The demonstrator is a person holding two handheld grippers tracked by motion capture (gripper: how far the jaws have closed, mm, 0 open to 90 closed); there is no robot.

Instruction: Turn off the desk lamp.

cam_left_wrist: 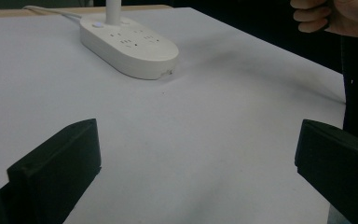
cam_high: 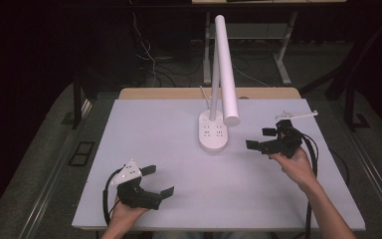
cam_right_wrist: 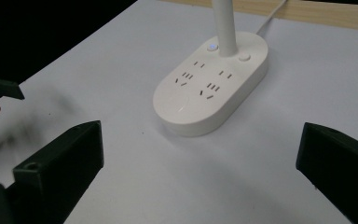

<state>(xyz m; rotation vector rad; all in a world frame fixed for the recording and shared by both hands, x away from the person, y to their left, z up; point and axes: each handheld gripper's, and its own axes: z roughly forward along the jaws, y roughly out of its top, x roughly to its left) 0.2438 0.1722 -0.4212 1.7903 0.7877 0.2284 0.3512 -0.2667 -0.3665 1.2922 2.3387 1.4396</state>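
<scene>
A white desk lamp stands at the back middle of the white table point(cam_high: 169, 164). Its oval base point(cam_high: 212, 132) carries several sockets and two buttons, and a long white tube head point(cam_high: 227, 69) leans over it. The base also appears in the left gripper view point(cam_left_wrist: 130, 46) and the right gripper view point(cam_right_wrist: 212, 81). My left gripper point(cam_high: 158, 180) rests open near the front left edge, jaws wide apart with nothing between them. My right gripper point(cam_high: 261, 138) hovers open just right of the base, jaws pointing toward it, nothing held.
The lamp's white cord point(cam_high: 205, 97) runs off the back edge of the table. A wooden strip point(cam_high: 179, 93) borders the far side. Dark floor with cables point(cam_high: 149, 59) and desk legs point(cam_high: 281, 59) lies beyond. The person's right hand point(cam_left_wrist: 335, 16) shows in the left gripper view.
</scene>
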